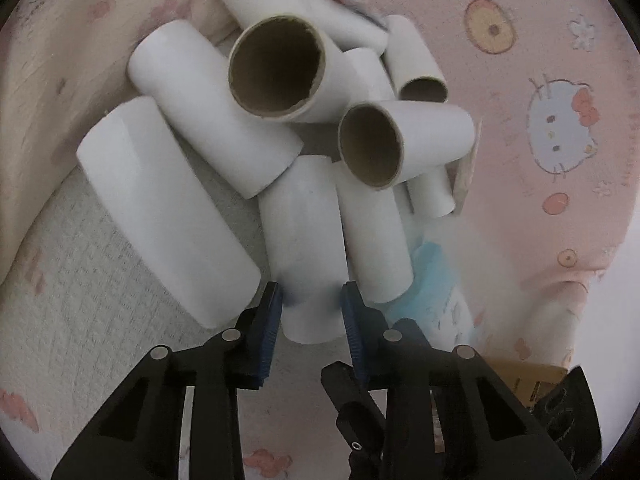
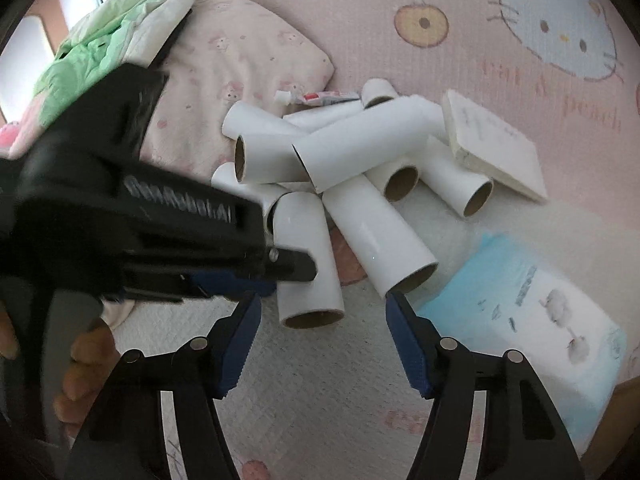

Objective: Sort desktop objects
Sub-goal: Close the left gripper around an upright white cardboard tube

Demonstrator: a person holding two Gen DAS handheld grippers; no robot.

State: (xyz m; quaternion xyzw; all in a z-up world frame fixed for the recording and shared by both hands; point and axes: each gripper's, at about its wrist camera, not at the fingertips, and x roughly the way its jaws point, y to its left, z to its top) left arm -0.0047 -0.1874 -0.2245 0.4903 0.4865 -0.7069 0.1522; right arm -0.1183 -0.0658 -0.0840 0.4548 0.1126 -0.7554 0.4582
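Observation:
A heap of several white cardboard tubes [image 1: 280, 76] lies on a pink cartoon-print bedsheet [image 1: 540, 60]. My left gripper [image 1: 312, 300] has its blue pads on both sides of the near end of one upright-lying tube [image 1: 304, 240], closed against it. In the right wrist view the same heap [image 2: 360, 152] lies ahead; the left gripper [image 2: 256, 276] reaches in from the left at the tube [image 2: 308, 256]. My right gripper [image 2: 320, 312] is open and empty, just in front of that tube's open end.
A blue-and-white tissue pack [image 2: 532, 320] lies right of the heap. A cream notepad [image 2: 492, 148] leans at the heap's far right. A small toothpaste tube [image 2: 320, 98] lies behind. A pillow [image 2: 232, 64] and green quilt [image 2: 100, 52] are at far left.

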